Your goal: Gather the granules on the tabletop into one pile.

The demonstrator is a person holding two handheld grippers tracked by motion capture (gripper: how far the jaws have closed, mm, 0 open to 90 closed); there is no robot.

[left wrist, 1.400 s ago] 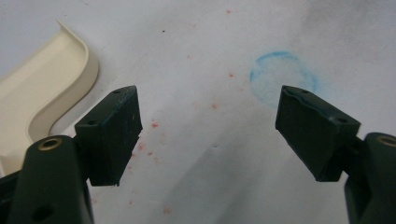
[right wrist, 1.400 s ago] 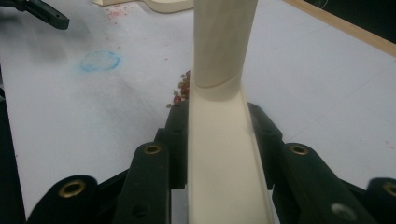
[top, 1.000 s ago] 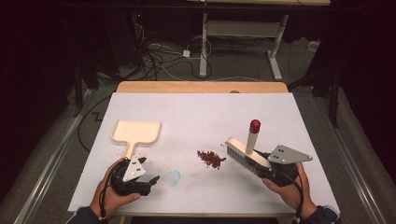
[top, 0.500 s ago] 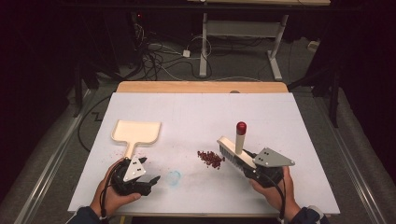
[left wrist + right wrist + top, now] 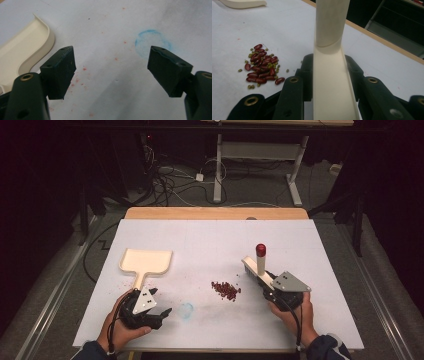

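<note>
Hiding the brush head beyond its cream handle, right gripper jaws

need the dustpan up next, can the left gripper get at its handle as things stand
Probably yes. The left gripper has its jaws open and holds nothing, and the dustpan lies just ahead of that hand, its handle pointing toward it. Only bare white table lies between them, though the gripper would need turning toward the handle.

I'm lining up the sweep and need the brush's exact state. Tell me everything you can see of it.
The brush is cream, plastic-looking, with a flat base and a round handle capped in dark red. The right tool is shut on the flat end. The handle rises at a slant over the white table, right of the bean pile and apart from it. I cannot tell whether it touches the table.
</note>
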